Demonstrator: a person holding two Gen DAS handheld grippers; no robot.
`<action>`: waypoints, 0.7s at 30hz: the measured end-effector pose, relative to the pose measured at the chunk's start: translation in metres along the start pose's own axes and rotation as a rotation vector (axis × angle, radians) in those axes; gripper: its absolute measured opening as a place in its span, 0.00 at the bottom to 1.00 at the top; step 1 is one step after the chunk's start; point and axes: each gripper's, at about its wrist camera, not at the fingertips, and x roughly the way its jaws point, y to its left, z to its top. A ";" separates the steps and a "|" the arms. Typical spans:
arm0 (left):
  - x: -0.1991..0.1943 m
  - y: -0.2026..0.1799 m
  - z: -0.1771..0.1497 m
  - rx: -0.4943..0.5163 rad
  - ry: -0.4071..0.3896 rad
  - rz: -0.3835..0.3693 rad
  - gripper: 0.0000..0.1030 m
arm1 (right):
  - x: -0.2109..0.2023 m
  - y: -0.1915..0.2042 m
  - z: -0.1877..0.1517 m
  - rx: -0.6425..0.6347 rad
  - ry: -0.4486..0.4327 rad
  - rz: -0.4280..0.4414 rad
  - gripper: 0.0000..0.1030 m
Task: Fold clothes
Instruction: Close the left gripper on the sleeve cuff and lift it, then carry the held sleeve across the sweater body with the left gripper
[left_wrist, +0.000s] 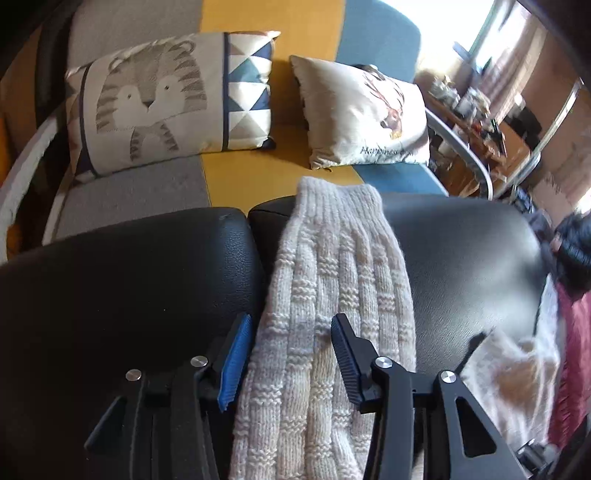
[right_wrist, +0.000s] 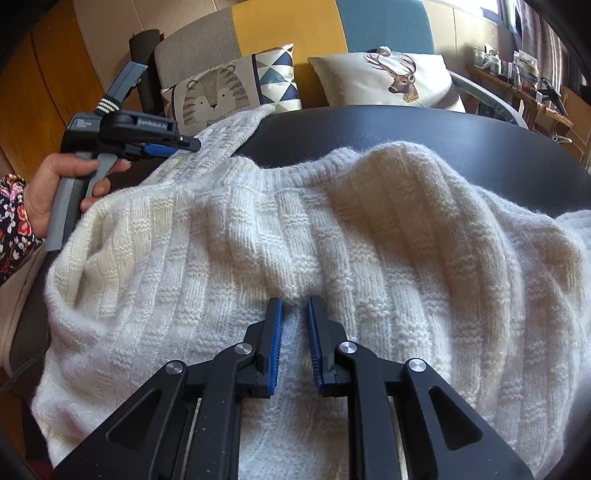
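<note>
1. Cream knitted sweater (right_wrist: 332, 236) spread in rumpled folds over a black leather surface (right_wrist: 443, 133), body bunched toward the near side.
2. One sleeve (left_wrist: 332, 280) stretched flat and straight across the black leather, ribbed cuff reaching the far edge beside the seam between two cushions.
3. Left gripper (left_wrist: 291, 332) low over the sleeve, jaws spread wide, blue pad at the sleeve's left edge and the dark finger on the knit; nothing pinched.
4. Left hand (right_wrist: 48, 192) wrapped around the grey handle, floral cuff at the wrist.
5. Right gripper (right_wrist: 294, 306) low over the sweater's body, jaws drawn narrow with a slim gap; whether any knit is caught between them cannot be told.
6. Behind: striped sofa (left_wrist: 258, 173), lion cushion (left_wrist: 147, 103), deer cushion (left_wrist: 369, 114).
</note>
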 end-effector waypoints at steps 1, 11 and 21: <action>0.000 -0.003 -0.001 0.018 0.001 0.022 0.33 | 0.000 0.000 0.000 0.001 0.000 0.001 0.15; -0.018 0.000 -0.009 -0.019 -0.052 0.008 0.09 | 0.002 0.000 -0.002 -0.012 -0.006 -0.011 0.15; -0.094 0.038 -0.023 -0.210 -0.259 -0.107 0.09 | 0.008 0.001 -0.007 -0.030 -0.018 -0.030 0.15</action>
